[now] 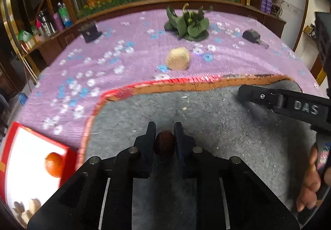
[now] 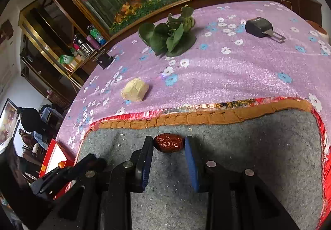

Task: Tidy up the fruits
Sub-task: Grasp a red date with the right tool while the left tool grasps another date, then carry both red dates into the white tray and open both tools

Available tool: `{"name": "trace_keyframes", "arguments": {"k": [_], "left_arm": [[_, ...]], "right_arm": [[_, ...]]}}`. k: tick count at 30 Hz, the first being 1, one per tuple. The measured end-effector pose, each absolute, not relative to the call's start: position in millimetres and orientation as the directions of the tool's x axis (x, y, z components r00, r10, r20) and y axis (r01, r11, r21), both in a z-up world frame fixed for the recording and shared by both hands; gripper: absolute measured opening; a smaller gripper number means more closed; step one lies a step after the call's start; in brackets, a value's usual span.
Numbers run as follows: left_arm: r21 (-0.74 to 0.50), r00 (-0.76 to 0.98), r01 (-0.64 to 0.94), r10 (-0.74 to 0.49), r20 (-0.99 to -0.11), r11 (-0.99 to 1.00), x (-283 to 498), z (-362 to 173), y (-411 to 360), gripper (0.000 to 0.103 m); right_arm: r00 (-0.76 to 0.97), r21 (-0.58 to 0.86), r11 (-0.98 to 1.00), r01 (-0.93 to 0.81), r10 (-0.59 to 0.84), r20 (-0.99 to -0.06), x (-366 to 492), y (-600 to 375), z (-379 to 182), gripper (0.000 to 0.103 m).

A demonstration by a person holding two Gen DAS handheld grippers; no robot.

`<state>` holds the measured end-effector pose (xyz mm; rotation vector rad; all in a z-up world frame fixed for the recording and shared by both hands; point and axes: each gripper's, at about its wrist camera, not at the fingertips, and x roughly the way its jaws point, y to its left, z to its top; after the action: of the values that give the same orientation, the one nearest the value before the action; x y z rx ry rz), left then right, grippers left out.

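My left gripper (image 1: pixel 164 136) is shut on a dark red date (image 1: pixel 164 145) and holds it over the grey mat (image 1: pixel 227 136). My right gripper (image 2: pixel 168 143) is open, its fingers on either side of a second red date (image 2: pixel 169 143) that lies on the grey mat (image 2: pixel 258 157). The right gripper's body also shows in the left wrist view (image 1: pixel 289 103). A red box with a white inside (image 1: pixel 24 159) sits at the lower left and holds an orange fruit (image 1: pixel 53 164) and pale pieces (image 1: pixel 26 209).
A pale yellow block (image 1: pixel 178 58) (image 2: pixel 135 89) lies on the purple flowered cloth (image 1: pixel 124 60). Beyond it are a green leafy bunch (image 1: pixel 188 25) (image 2: pixel 171 35), a black buckle (image 2: pixel 260 26) and a small dark object (image 1: pixel 90 31). Shelves with bottles stand at the left.
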<state>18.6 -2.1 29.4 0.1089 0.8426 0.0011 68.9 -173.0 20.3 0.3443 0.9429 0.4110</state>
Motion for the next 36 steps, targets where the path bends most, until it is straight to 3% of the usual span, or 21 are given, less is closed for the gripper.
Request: {"name": "trace_keyframes", "arguments": {"k": [23,29,36], "left_arm": [[-0.015,0.783,-0.055,0.034,-0.621,0.998,-112,88,82,0.017],[0.015,0.815,-0.108,0.097,-0.571,0.994,-138,99,101,0.017],[0.036,0.823,-0.197,0.185,-0.537,0.98,-161,101,134,0.017]], "right_arm": [[0.65,0.426,0.853,-0.301,0.511,-0.563,32,-165,55,0.03],[0.662,0.413,0.825,-0.385,0.559,-0.5,-8,-138,83,0.03],[0.563,0.443,0.729,-0.522,0.685,-0.463,-55,-68,89,0.03]]}}
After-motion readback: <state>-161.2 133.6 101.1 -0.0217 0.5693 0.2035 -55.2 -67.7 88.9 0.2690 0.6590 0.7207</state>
